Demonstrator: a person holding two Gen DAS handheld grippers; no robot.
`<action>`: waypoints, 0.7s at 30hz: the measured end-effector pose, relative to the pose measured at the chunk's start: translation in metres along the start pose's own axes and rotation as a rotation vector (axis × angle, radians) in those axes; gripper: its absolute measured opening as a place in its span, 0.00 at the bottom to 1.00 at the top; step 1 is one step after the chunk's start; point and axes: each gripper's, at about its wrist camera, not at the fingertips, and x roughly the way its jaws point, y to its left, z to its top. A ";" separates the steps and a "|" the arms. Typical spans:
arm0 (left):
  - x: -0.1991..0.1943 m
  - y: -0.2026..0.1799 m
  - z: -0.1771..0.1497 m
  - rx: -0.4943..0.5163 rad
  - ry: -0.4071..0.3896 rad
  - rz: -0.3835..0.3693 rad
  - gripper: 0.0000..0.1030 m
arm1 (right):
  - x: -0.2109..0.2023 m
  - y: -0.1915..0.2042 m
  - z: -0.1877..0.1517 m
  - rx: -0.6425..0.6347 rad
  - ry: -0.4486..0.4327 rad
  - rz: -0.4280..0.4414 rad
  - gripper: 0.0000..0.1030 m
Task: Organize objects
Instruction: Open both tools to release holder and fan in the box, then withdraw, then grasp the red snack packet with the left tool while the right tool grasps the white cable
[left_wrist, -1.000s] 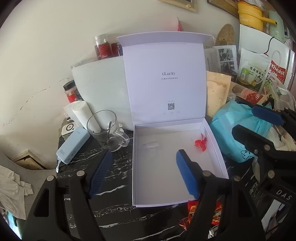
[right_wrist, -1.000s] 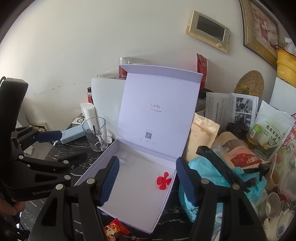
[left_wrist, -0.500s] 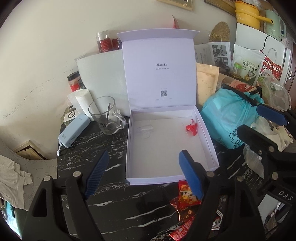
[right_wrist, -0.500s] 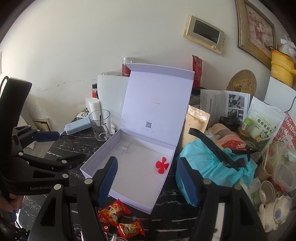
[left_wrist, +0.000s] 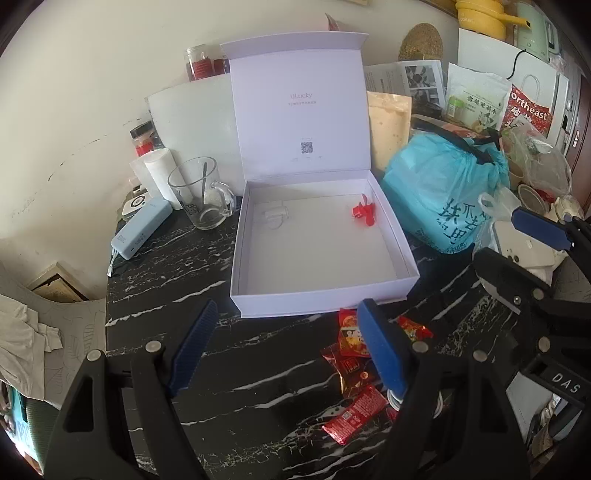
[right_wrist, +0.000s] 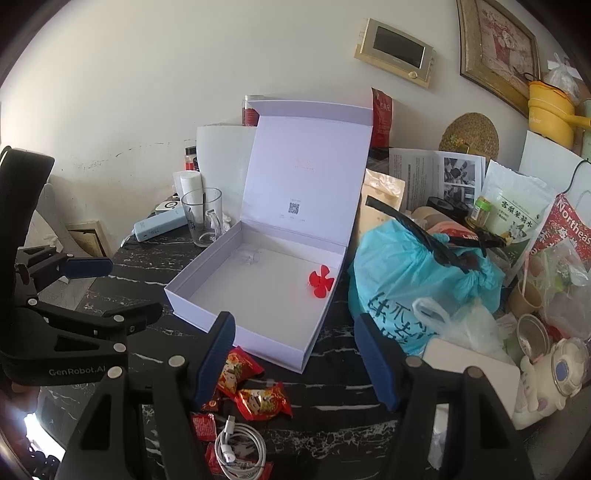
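Note:
An open white box (left_wrist: 258, 306) (right_wrist: 192, 302) stands on the black marble table, lid upright. Inside lie a small red fan (left_wrist: 364, 214) (right_wrist: 320, 282) and a clear plastic piece (left_wrist: 275, 216). Red snack packets (left_wrist: 351, 413) (right_wrist: 264, 400) lie in front of the box, beside a coiled white cable (right_wrist: 240, 448). My left gripper (left_wrist: 284, 350) is open and empty above the table in front of the box. My right gripper (right_wrist: 297, 354) is open and empty, to the right of the left one, above the snacks.
A glass mug (left_wrist: 201, 195), a light blue power bank (left_wrist: 142, 230) and a white roll stand left of the box. A blue plastic bag (left_wrist: 443, 192) (right_wrist: 417, 284), a white phone (left_wrist: 524, 251), food pouches and clutter crowd the right side.
Both grippers have pulled back from the box and risen. The snack packets and cable in front of the box have come into view. Both stay open.

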 end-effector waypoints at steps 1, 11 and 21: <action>-0.001 -0.003 -0.004 0.002 0.002 -0.002 0.76 | -0.002 0.000 -0.004 -0.001 0.001 0.000 0.66; -0.001 -0.024 -0.044 0.021 0.029 -0.015 0.76 | -0.004 0.004 -0.046 -0.018 0.043 -0.006 0.66; 0.003 -0.040 -0.075 0.052 0.059 -0.022 0.76 | 0.000 0.011 -0.081 -0.030 0.093 0.014 0.66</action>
